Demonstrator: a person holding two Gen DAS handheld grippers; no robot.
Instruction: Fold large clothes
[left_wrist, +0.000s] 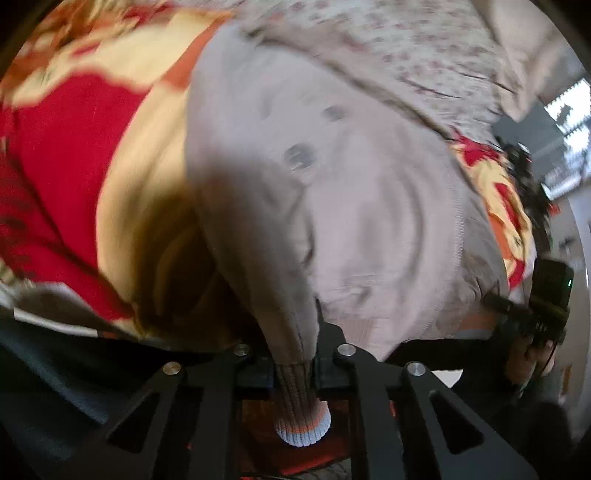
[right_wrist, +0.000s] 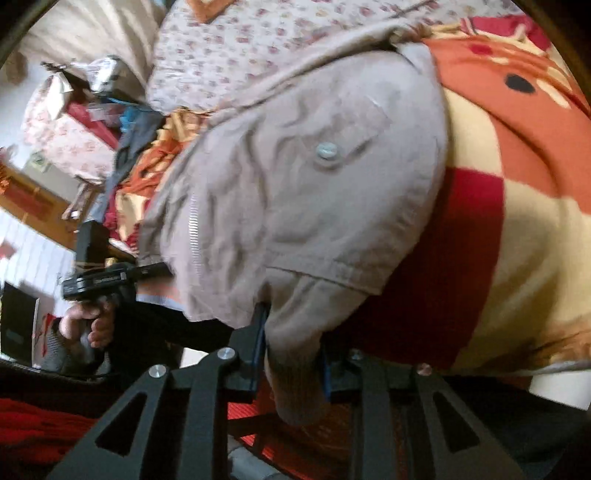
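Observation:
A grey-beige jacket (left_wrist: 369, 206) with snap buttons lies spread on a bed, over a red, cream and orange blanket (left_wrist: 74, 147). My left gripper (left_wrist: 295, 369) is shut on one sleeve's ribbed cuff (left_wrist: 303, 432), whose orange and pale blue end pokes out behind the jaws. The sleeve hangs taut up to them. In the right wrist view the jacket (right_wrist: 295, 206) fills the centre. My right gripper (right_wrist: 291, 373) is shut on the other sleeve's brown ribbed cuff (right_wrist: 295, 398), pinched between its blue pads (right_wrist: 258, 347). A hand (right_wrist: 85, 325) holds the left gripper's handle.
A floral sheet (right_wrist: 240, 44) covers the far side of the bed. Piled clothes and bags (right_wrist: 92, 85) sit at the far left, above wooden furniture (right_wrist: 22, 195). A bright window (left_wrist: 569, 122) shows at the right edge. The blanket (right_wrist: 517, 240) stretches right of the jacket.

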